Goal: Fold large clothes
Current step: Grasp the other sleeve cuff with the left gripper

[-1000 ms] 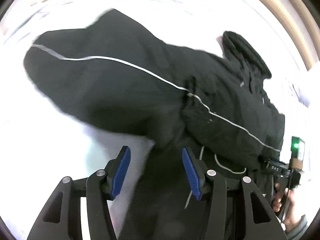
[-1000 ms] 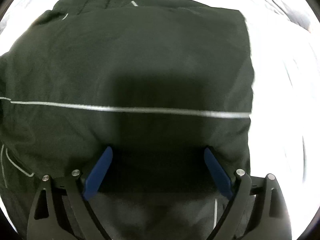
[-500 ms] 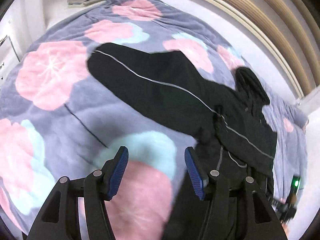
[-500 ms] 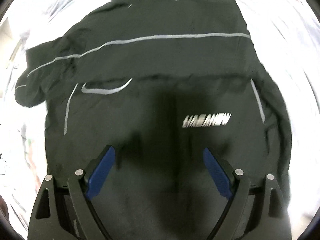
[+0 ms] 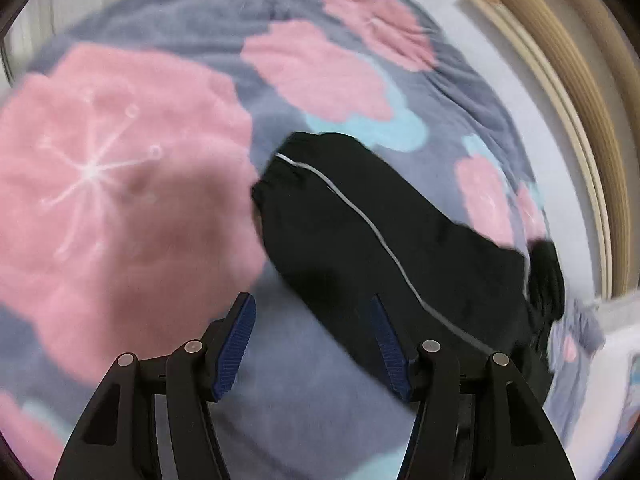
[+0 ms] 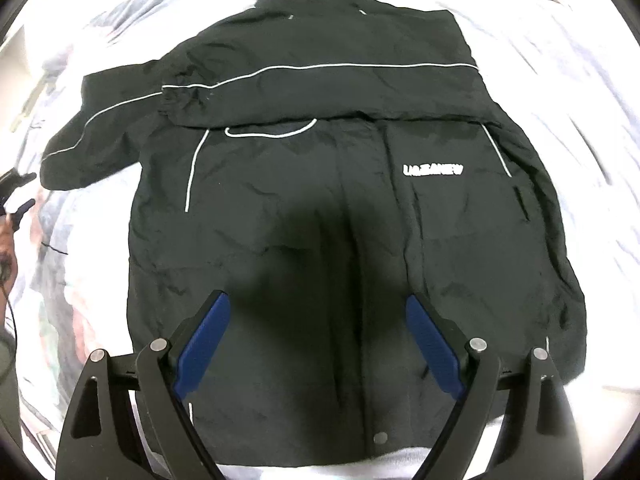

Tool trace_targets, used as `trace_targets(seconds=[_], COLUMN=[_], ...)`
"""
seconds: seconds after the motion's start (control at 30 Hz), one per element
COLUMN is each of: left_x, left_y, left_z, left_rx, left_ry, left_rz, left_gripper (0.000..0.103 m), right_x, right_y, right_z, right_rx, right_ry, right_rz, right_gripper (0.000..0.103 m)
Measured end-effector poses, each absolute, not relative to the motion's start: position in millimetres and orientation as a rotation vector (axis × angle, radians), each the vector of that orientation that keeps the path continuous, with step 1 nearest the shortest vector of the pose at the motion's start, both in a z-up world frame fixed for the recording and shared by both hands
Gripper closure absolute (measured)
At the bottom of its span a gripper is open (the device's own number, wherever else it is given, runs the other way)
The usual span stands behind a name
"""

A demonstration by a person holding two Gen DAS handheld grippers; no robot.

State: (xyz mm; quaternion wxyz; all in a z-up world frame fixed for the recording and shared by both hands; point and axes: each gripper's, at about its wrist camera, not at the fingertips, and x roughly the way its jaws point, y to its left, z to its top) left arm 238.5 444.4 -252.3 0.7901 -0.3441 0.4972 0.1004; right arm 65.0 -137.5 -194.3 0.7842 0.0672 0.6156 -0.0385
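Observation:
A black jacket [image 6: 340,208] with white piping and a white chest logo lies flat on the bed, collar at the far end. One sleeve is folded across its chest, and the other sleeve [image 6: 92,140] stretches out to the left. My right gripper [image 6: 316,300] hangs open above the jacket's lower half with nothing between its pads. In the left wrist view the outstretched sleeve [image 5: 380,240] runs diagonally, its cuff [image 5: 288,172] at the far end. My left gripper [image 5: 310,304] is open above the blanket beside that sleeve and holds nothing.
A grey fleece blanket [image 5: 120,180] with big pink and light blue flowers covers the bed. A slatted wooden panel [image 5: 580,120] stands past the bed at the right. A hand with the other gripper's handle [image 6: 12,200] shows at the left edge of the right wrist view.
My left gripper has swung off the jacket's body and out along the sleeve towards the cuff. My right gripper has risen, so the whole jacket shows beneath it.

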Motion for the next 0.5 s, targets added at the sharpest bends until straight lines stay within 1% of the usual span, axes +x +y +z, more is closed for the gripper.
trace_targets(seconds=[0.1,0.2,0.3,0.4,0.47,0.5], left_x=[256.0,263.5,272.5,281.6,287.5,289.9], left_y=[466.5,478.0,482.2,477.3,471.8,469.6], left_z=[-282.4,-300.8,-312.6,-314.8,-313.1,-311.0], left_rx=[-0.839,-0.921,-0.978,-0.982,-0.941,-0.921], left_ry=[1.064,1.028,0.996,0.981,0.979,0.977], left_rz=[0.245,0.235,0.208,0.183,0.183,0.177], left_gripper=[0.042,0.041,0.033,0.032,0.035,0.049], right_x=[64.6,63.0,60.3,59.7,60.8,63.1], right_y=[-135.8,-137.0,-135.5,-133.5,-131.7,-129.6], right_z=[-196.4,-198.2,-202.6,-209.9,-213.4,-213.4], right_rx=[0.149,0.161,0.148,0.152,0.171,0.174], right_ry=[1.342,1.355,1.369,1.389,1.399,1.398], right_rz=[-0.118,-0.139,-0.158,-0.168,-0.162,-0.158], right_gripper=[0.011,0.011,0.011,0.011,0.012,0.013])
